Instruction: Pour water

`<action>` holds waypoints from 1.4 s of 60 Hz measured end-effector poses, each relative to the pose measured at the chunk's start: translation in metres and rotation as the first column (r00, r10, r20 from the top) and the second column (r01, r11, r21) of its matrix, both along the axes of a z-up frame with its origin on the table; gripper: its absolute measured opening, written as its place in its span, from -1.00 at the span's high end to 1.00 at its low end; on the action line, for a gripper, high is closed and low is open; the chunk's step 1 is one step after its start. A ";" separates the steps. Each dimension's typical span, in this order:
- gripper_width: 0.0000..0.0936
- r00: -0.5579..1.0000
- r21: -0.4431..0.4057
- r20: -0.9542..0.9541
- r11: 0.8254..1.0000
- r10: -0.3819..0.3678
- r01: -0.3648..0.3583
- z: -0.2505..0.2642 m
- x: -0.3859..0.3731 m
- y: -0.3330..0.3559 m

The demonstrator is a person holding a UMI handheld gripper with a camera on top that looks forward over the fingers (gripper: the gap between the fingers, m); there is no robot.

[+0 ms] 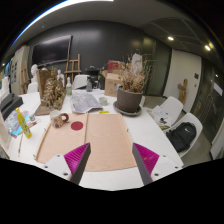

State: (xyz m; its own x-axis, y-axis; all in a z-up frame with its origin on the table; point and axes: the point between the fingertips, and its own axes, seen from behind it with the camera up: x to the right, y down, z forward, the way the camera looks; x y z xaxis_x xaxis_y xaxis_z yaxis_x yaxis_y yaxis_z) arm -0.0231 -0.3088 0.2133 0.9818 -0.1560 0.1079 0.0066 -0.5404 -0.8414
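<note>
My gripper [110,158] is open and empty, held above the near edge of a white table [150,128]. Its fingers [80,160] straddle the near end of a tan mat [100,138] lying on the table. Beyond the fingers to the left, a small cup [60,118] stands beside a red round coaster [76,126]. A yellow-green bottle [22,123] stands farther left, near the table's edge. All of these are well ahead of the fingers and nothing is between them.
A large potted dry plant [129,97] stands at the far side of the table, with papers [86,102] to its left. White chairs [168,110] stand to the right, one holding a black bag [183,136]. Shelves and boxes [112,80] line the back wall.
</note>
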 end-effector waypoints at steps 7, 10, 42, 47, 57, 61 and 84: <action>-0.85 0.999 0.002 -0.009 1.000 0.031 -0.031 -0.001 -0.020 0.007; -0.85 0.999 -0.004 -0.007 0.999 0.049 -0.049 -0.004 -0.036 0.011; -0.85 0.957 -0.026 -0.052 0.957 0.286 -0.288 -0.057 -0.346 0.044; -0.84 0.947 -0.008 -0.083 0.950 0.312 -0.313 -0.067 -0.402 0.054; -0.84 0.932 0.028 -0.105 0.938 0.347 -0.346 -0.087 -0.487 0.091; -0.83 0.923 0.066 -0.118 0.930 0.366 -0.361 -0.093 -0.515 0.113; -0.27 0.942 0.132 -0.123 0.946 0.311 -0.295 -0.161 -0.561 0.228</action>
